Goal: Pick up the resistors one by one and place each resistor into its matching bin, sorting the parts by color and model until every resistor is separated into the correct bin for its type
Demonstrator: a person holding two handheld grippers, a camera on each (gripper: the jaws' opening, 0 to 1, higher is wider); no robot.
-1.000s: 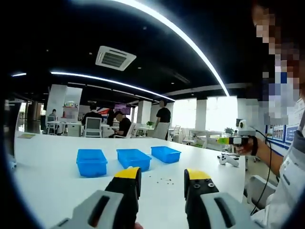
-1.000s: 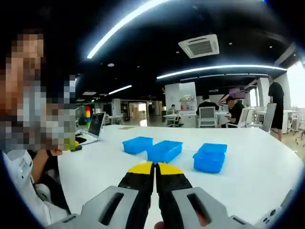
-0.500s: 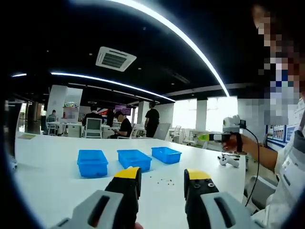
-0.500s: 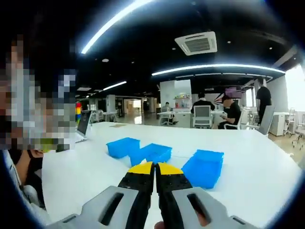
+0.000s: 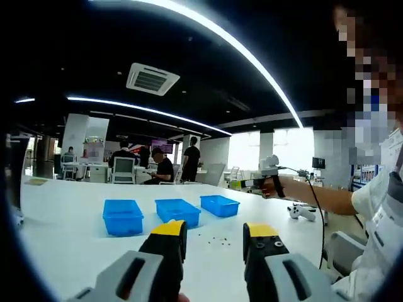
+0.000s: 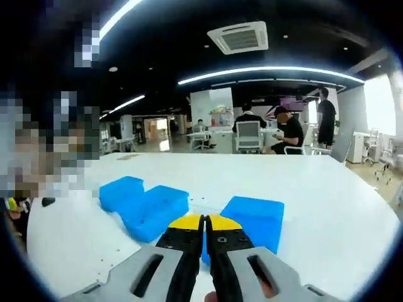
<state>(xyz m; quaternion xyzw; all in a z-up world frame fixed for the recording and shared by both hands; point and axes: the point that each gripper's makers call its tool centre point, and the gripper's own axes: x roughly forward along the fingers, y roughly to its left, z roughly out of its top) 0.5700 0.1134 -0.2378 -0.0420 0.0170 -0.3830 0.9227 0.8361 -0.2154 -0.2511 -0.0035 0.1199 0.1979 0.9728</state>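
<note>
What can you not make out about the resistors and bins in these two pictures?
- Resistors, left gripper view: specks too small to tell colour or model.
- Bins' insides: the three blue bins sit at a low angle, so their walls hide the contents.
- Nearest bin, right gripper view: partly covered by the shut right tool.

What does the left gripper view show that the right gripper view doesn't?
Left gripper view: the left gripper with fingers apart, tiny resistors scattered on the white table, a white controller, and the right gripper held up in a hand. Right gripper view: that gripper's fingers pressed together, close to the blue bins. Both: three blue bins and people seated behind.
</note>
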